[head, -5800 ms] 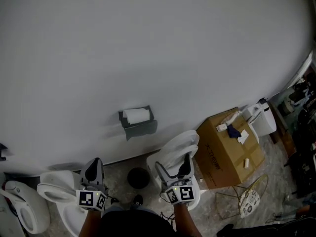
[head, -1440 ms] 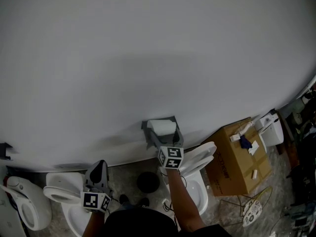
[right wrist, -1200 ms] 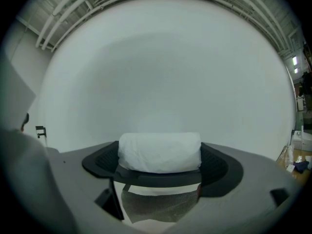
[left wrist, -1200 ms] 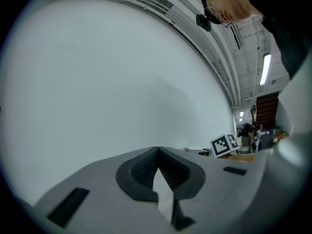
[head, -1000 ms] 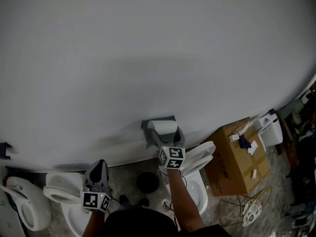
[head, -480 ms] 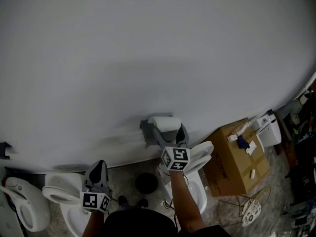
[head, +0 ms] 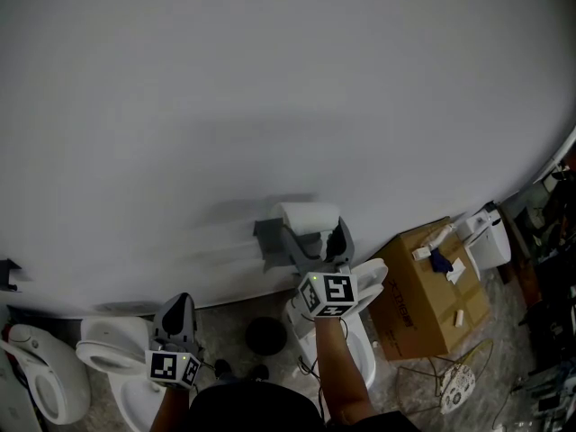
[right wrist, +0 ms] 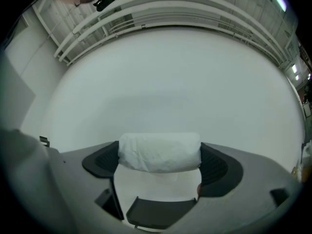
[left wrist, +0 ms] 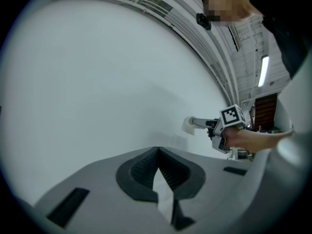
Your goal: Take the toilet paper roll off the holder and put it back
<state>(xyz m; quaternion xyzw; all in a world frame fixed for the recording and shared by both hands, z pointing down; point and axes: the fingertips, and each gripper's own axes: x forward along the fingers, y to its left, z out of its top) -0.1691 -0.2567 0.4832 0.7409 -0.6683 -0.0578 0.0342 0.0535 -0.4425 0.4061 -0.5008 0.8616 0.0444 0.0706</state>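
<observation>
Progress: I am judging the take-off done, with the roll (head: pixel 310 215) sitting just above the holder (head: pixel 274 239); putting it back is remaining.
Right tool (right wrist: pixel 159 156): I am gripping the roll by its ends.
Axis: lying level, running left-right along the wall.
Left tool (left wrist: pixel 157 155): hanging low, clenched, empty.

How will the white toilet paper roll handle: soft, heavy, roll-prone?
Probably soft: the white toilet paper roll looks wrinkled where the right gripper pinches its ends. Likely light: an end pinch alone carries it. Cylindrical, so it may roll if released.
</observation>
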